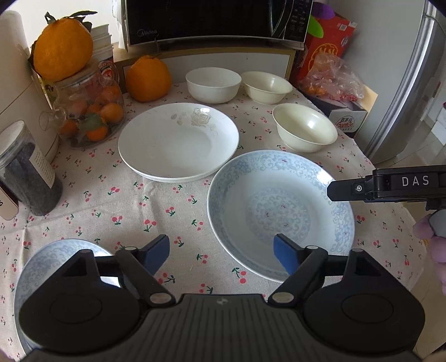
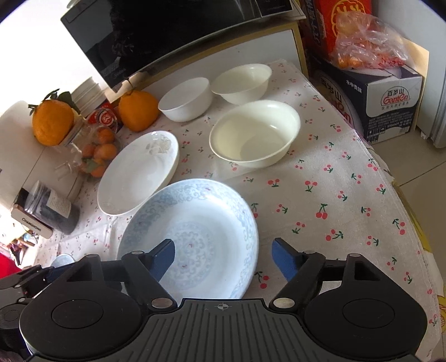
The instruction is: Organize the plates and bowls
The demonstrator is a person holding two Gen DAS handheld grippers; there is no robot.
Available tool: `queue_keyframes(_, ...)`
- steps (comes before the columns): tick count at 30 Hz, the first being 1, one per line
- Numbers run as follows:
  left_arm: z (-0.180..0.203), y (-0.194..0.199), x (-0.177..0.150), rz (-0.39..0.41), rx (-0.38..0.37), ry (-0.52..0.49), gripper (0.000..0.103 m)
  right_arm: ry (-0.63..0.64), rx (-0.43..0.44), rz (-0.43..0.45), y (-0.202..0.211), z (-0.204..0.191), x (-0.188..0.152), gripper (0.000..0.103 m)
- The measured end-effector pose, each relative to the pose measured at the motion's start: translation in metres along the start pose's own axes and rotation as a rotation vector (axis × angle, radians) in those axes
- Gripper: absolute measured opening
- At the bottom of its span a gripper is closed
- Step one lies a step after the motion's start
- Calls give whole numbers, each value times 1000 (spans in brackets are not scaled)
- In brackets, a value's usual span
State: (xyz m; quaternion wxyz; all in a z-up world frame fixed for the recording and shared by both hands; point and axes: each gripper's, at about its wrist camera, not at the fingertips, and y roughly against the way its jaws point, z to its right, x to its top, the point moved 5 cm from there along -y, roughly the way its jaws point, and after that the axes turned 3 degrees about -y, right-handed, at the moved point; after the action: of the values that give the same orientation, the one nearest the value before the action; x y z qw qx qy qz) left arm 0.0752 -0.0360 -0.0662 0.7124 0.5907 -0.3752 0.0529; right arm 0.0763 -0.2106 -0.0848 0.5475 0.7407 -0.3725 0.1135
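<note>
A blue-patterned plate (image 1: pixel 278 211) lies on the cherry-print cloth, right of a white plate (image 1: pixel 178 142) with a raised flower. My left gripper (image 1: pixel 221 245) is open, its right finger over this plate's near rim and its left over bare cloth. A second blue-patterned plate (image 1: pixel 55 256) sits partly hidden under the gripper body. Behind stand a white bowl (image 1: pixel 213 85) and two cream bowls (image 1: pixel 266 86) (image 1: pixel 305 126). My right gripper (image 2: pixel 223 250) is open, straddling the right rim of the blue plate (image 2: pixel 200 222) without touching it. The nearest cream bowl (image 2: pixel 253 133) stands beyond.
A microwave (image 1: pixel 217 19) stands at the back on a shelf. Two big oranges (image 1: pixel 62 47) (image 1: pixel 147 79), a jar of small oranges (image 1: pixel 89 117) and a dark jar (image 1: pixel 28 172) crowd the left. A plastic bag (image 1: pixel 331 80) and a carton (image 2: pixel 390 105) stand right. The table edge (image 2: pixel 404 222) drops off nearby.
</note>
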Motion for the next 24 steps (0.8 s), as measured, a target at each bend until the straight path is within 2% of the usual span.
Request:
queue_keyframes(3,-6,10,-4,16,15,-7,94,34,-1,9,6,-11,-3,87)
queue_keyframes(8,-21,24,-11,29,55,1,100,77,11,17,13,-28,-10,90)
queue_keyframes(18,-64,43,-33,29,157,23,102,171,68,8,17,-75,-36,91)
queue_keyframes(24,-95,49,-47,22,172,83,103,228,106,-17,12,-103,-54,91)
